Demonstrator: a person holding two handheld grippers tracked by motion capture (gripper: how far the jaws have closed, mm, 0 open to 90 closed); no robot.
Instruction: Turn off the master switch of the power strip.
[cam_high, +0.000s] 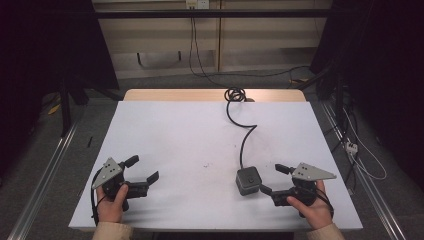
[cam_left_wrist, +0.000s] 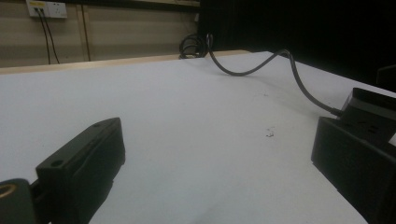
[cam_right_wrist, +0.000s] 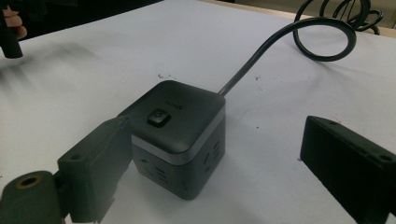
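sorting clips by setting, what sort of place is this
Probably a lab or workshop recording bench, not a home: a white-topped table framed by metal rails, loose cables on the grey floor, and a wall socket on a plain beige wall.

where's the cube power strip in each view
high view: cube power strip lower right of centre, just left of the right gripper.
left gripper view: far right edge.
right gripper view: centre, between the open jaws.
shared landmark: its black cable.
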